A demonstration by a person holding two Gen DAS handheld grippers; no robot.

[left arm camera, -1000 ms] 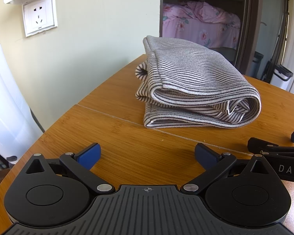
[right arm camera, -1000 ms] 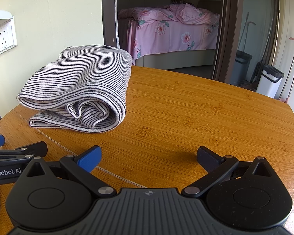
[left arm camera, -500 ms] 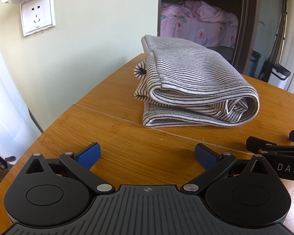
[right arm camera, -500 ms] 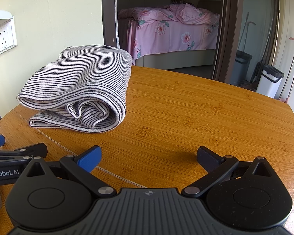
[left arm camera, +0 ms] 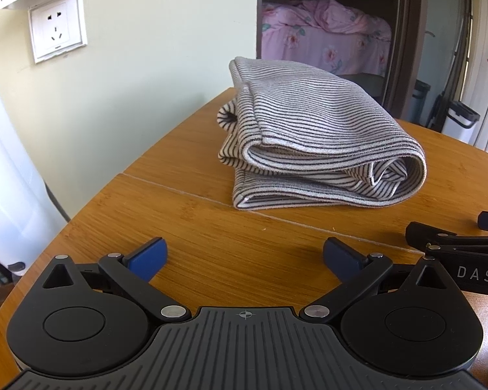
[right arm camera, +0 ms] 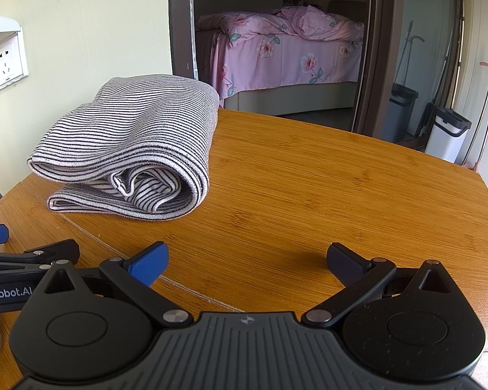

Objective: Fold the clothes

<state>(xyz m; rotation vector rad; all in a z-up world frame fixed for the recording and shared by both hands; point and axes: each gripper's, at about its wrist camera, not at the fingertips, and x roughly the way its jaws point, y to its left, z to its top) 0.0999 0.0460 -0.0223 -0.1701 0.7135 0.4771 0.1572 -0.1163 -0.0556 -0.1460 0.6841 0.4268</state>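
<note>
Round wooden table (left arm camera: 192, 214) with a seam across it, filling both views. Folded striped garment (left arm camera: 312, 136) lying in layers near the table's far-left edge, by the wall, rolled end toward the right gripper's side, flat hems toward the seam. Left gripper (left arm camera: 244, 256) low over the near edge, jaws spread wide, nothing between the blue pads (left arm camera: 146, 256), well short of the garment. Right gripper (right arm camera: 247, 260) just beside it at the same near edge, likewise wide apart and empty. Wall socket (left arm camera: 57, 32) above the left edge. Against half a second ago: left view slightly nearer to the cloth and tipped a little lower; right view, garment and jaw spread unchanged.
</note>
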